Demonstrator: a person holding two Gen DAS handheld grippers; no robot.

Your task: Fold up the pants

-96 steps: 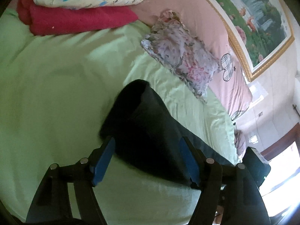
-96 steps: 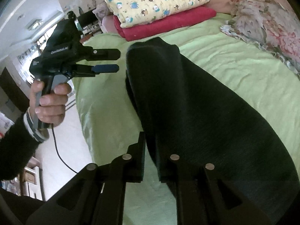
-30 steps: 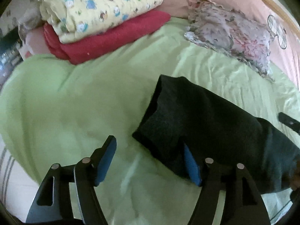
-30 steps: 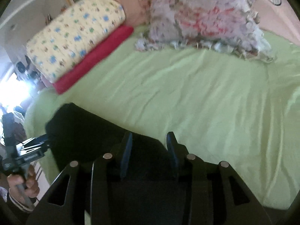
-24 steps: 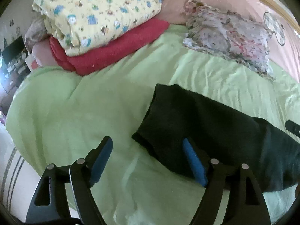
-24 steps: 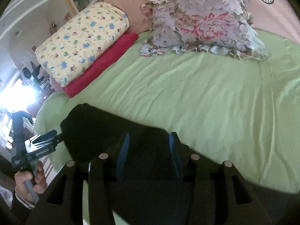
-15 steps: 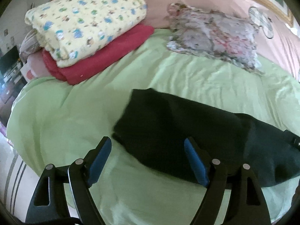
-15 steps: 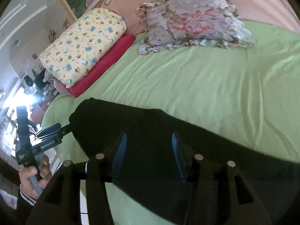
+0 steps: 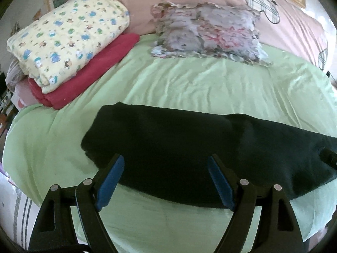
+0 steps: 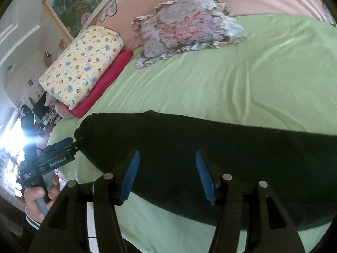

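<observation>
The black pants (image 9: 189, 141) lie flat and lengthwise across the near part of the green bed sheet (image 9: 189, 84); they also show in the right wrist view (image 10: 210, 147). My left gripper (image 9: 166, 166) is open and empty, hovering over the near edge of the pants toward their left end. My right gripper (image 10: 166, 164) is open and empty over the pants' near edge. The left gripper also shows at the left of the right wrist view (image 10: 69, 142), at the pants' left end. A black tip of the right gripper (image 9: 328, 158) shows at the right edge of the left wrist view.
A yellow printed quilt (image 9: 67, 35) lies on a red blanket (image 9: 94, 69) at the back left. A floral pillow (image 9: 208, 31) leans at the pink headboard (image 9: 284, 21). The bed's near edge runs just below both grippers. Bright room clutter sits at the far left (image 10: 12, 147).
Both grippers have pulled back toward the bed's near edge and turned to face the headboard. The right gripper, shut on the pants 3 seconds ago, has opened wider. The pants now lie spread flat.
</observation>
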